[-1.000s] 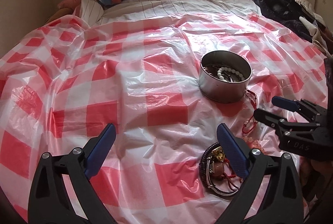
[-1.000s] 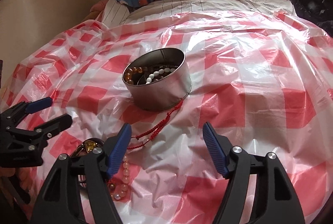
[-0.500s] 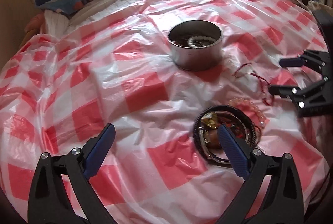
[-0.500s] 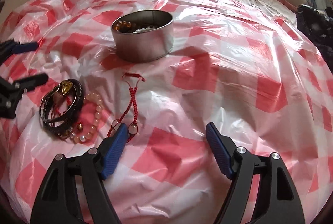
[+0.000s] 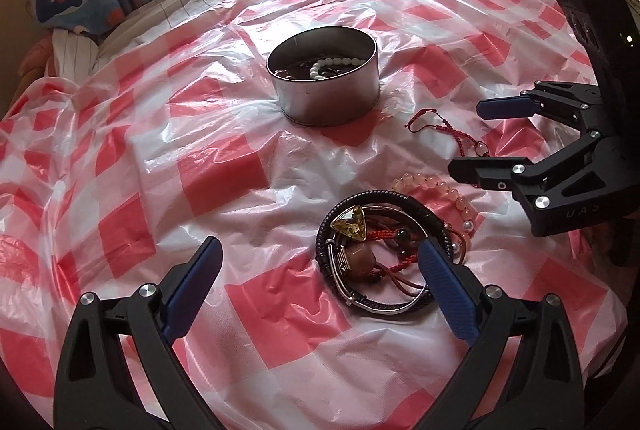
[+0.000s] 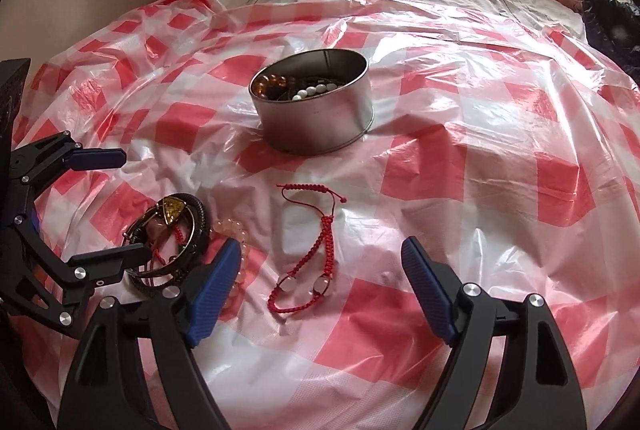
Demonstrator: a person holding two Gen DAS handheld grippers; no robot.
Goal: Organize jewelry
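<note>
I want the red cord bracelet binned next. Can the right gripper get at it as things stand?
Probably yes: the red cord bracelet lies alone on the plastic cover, right ahead of the open, empty right gripper, with nothing between.

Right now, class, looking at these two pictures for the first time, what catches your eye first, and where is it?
The round metal tin stands mid-sheet on the red-and-white checked plastic sheet, holding beads. Nearer lies a red braided cord bracelet, apart from the tin, and beside it a tangled pile of bracelets with a yellow triangular stone.
</note>
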